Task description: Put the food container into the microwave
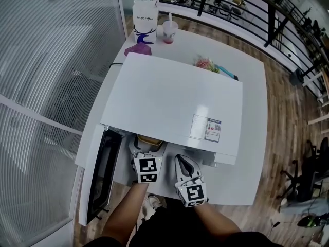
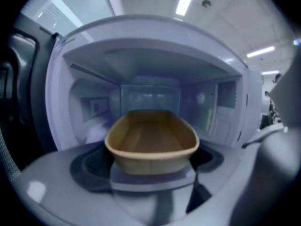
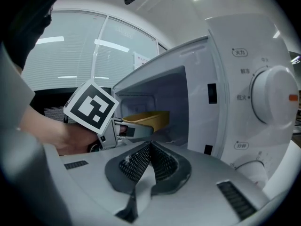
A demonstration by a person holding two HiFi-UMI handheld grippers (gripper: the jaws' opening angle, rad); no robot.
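- Left gripper [image 1: 146,147] pinches the near wall of the food container [image 2: 150,142], which is partly inside the open microwave [image 1: 175,104].
- Microwave front faces the table's [image 1: 253,86] near edge, with its door [image 1: 99,175] swung left.
- Right gripper [image 3: 148,155] has its jaws pressed together, empty, before the control panel [image 3: 263,102].

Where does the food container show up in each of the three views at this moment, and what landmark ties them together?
Head view: food container at lower centre, peeking out under the microwave's front edge.
Left gripper view: food container at dead centre, at the cavity mouth.
Right gripper view: food container left of centre, its yellow rim inside the opening.
Shared landmark: the white microwave with its door open.
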